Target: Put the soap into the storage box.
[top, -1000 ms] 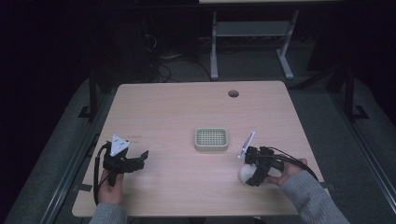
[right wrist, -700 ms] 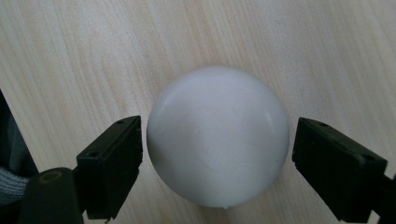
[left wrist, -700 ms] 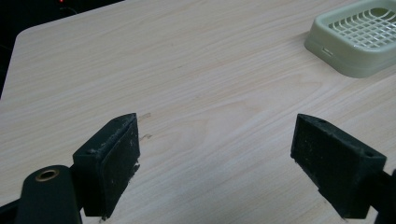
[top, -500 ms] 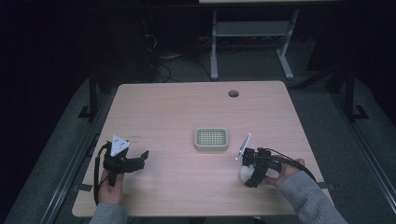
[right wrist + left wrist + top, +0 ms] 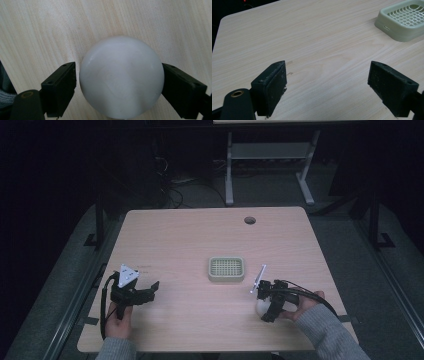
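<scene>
So the right gripper [image 5: 266,306] is down at the near right part of the counter [image 5: 190,240], tipped over a white ball [image 5: 121,77] that sits on the wood. In the right gripper view the ball sits squarely between the two black fingers [image 5: 60,88]: the one on the right of that view looks pressed against it, and the other has maybe a sliver of gap, hard to call. So it's either clamped or right at contact, I honestly can't tell which. From the high view the ball [image 5: 261,307] is just a pale blob under the gripper, near the counter's front edge.

The left gripper [image 5: 148,290] is way over on the near left side, well apart from all that, with its grey three-cornered plate on top. Its fingers [image 5: 270,86] are spread wide with nothing but bare wood between them.

There's a pale green basket [image 5: 226,269] with a grid bottom in the middle of the counter, between the two grippers and a bit farther back. The basket [image 5: 404,18] also shows at the top right of the left gripper view.
</scene>
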`<state>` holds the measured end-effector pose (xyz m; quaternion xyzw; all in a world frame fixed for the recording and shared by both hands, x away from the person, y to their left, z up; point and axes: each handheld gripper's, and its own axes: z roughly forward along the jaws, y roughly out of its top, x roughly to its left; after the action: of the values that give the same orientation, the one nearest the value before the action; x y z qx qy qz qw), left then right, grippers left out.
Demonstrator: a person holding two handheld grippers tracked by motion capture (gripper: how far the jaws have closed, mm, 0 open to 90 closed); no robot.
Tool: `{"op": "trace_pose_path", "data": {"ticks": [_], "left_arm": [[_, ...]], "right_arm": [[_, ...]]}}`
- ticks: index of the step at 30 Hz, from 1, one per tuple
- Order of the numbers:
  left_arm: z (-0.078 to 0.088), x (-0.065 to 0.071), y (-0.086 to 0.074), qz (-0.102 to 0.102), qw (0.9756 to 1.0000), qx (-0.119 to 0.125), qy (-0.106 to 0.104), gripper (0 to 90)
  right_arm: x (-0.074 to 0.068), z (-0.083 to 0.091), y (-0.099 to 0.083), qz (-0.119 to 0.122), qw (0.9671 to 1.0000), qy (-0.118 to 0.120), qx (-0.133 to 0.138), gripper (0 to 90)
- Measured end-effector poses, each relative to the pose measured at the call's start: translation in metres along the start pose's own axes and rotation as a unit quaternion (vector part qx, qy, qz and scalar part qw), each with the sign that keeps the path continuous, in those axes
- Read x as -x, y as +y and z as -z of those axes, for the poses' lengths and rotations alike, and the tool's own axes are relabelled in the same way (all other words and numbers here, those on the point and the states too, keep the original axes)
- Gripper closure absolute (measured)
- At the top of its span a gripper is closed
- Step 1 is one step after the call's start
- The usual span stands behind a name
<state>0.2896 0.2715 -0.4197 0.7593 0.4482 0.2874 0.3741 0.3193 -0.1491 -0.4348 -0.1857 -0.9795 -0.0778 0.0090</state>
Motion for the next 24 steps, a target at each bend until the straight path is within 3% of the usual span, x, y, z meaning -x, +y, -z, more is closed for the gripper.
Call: {"op": "trace_pose_path", "data": {"ticks": [17,24], "left_arm": [[0.0003,-0.0004,0.0001,0.001,1.0,0.001,0.0,15.2],[0.0005,-0.0003,0.0,0.004,1.0,0.003,0.0,15.2]], "right_arm": [[-0.001,-0.0043,0.0014,-0.002,0.9999,-0.01,-0.01,16.2],[-0.0013,-0.0053,0.0024,0.004,0.9999,-0.01,-0.013,20.9]]}}
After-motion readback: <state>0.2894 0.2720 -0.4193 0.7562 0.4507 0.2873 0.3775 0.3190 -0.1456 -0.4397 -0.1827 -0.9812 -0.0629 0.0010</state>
